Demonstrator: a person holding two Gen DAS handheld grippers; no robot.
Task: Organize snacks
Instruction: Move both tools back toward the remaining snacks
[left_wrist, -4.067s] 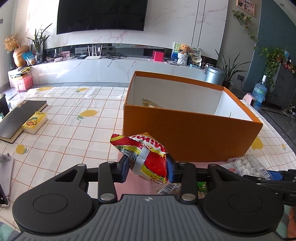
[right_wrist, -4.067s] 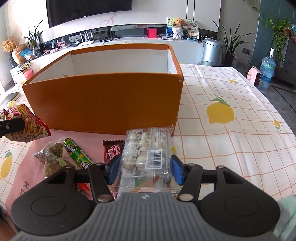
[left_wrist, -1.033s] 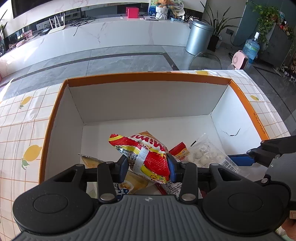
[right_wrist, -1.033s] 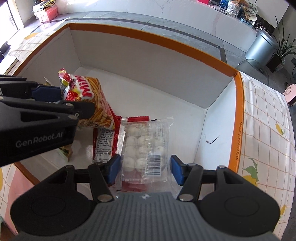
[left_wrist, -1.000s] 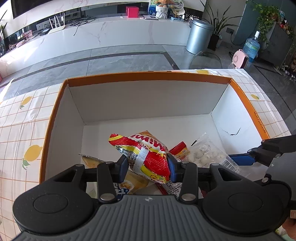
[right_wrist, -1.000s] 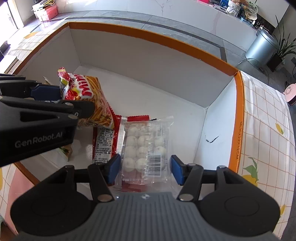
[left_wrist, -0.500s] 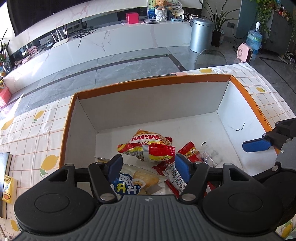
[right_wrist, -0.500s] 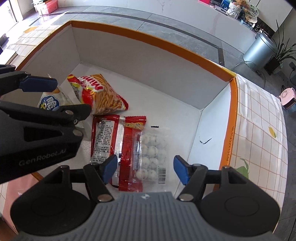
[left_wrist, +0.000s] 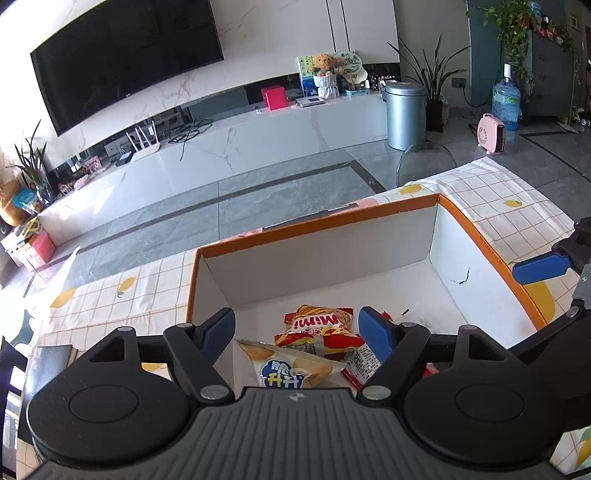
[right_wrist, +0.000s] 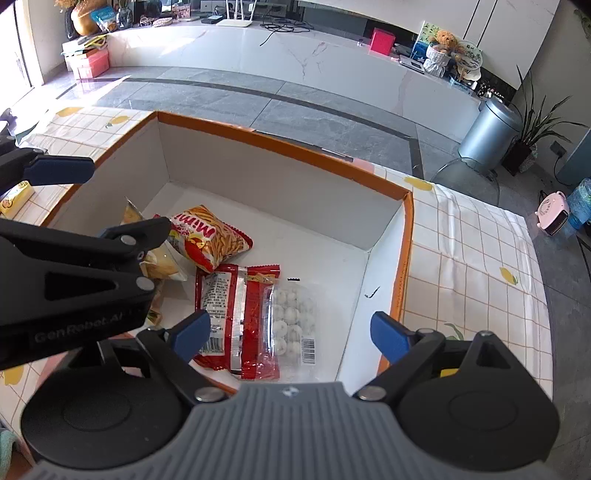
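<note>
An orange box (left_wrist: 491, 254) with a white inside stands on the table; it also shows in the right wrist view (right_wrist: 404, 258). Inside lie the red Mimi snack bag (left_wrist: 319, 330) (right_wrist: 210, 236), a clear pack of white candies (right_wrist: 291, 319), two red packets (right_wrist: 232, 306) and a pale chip bag (left_wrist: 288, 363). My left gripper (left_wrist: 297, 332) is open and empty above the box's near left part. My right gripper (right_wrist: 291, 334) is open and empty above the candy pack. One blue finger (left_wrist: 541, 267) of the right gripper shows at the right edge of the left wrist view.
The table wears a white checked cloth with lemon prints (right_wrist: 476, 251). A dark book (left_wrist: 48, 365) lies left of the box. A small yellow packet (right_wrist: 14, 197) lies at the far left. Beyond the table are grey floor, a white counter and a steel bin (left_wrist: 404, 114).
Both grippers opened and dropped their snacks into the box, the Mimi bag from the left and the candy pack from the right. Both then rose and drew back from the box.
</note>
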